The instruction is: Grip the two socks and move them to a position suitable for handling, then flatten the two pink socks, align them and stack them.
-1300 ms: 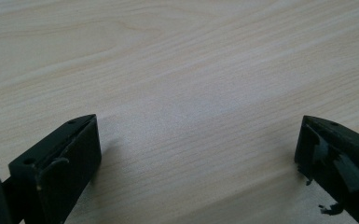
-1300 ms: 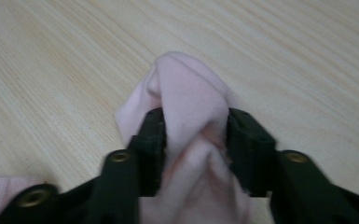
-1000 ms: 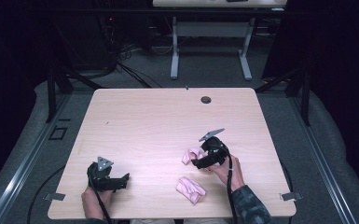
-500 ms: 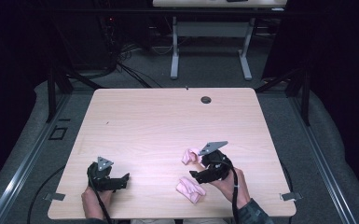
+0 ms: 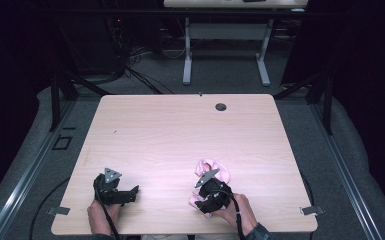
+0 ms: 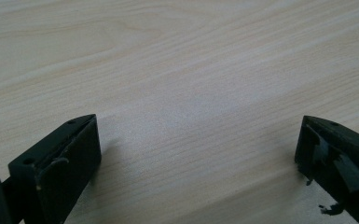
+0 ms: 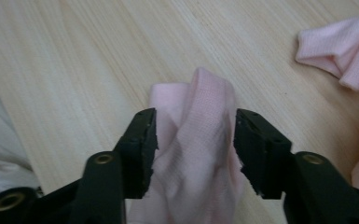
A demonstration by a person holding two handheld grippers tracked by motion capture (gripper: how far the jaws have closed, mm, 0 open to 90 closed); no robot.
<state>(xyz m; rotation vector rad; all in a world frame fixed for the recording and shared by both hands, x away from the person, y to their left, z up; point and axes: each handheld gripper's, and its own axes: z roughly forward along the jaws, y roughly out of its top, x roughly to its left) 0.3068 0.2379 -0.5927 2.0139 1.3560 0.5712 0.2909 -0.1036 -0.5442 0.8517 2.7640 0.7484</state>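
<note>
Pink sock [image 7: 193, 154] lies bunched on the near right part of the wooden table [image 5: 180, 135], at the near edge; a second pink sock [image 5: 214, 170] sits just beyond it, slightly apart.

Change since a second ago: right gripper [image 5: 211, 196] was up over the farther sock; it has drawn back toward the person and come down over the nearer one. Socks themselves look unmoved.

Right gripper view: jaws straddle the sock's raised fold, pads touching or nearly touching fabric on both sides, cloth bulging between. Partly closed, closing on it; whether it is firmly pinched, cannot tell. Judgement: a pick-up of the nearer sock is starting.

Right hand [image 5: 237, 212] low at table edge, gripper pointing away and slightly left.

Left gripper [image 5: 115, 190] rests near left edge, jaws spread wide over bare wood, holding nothing, unchanged.
</note>
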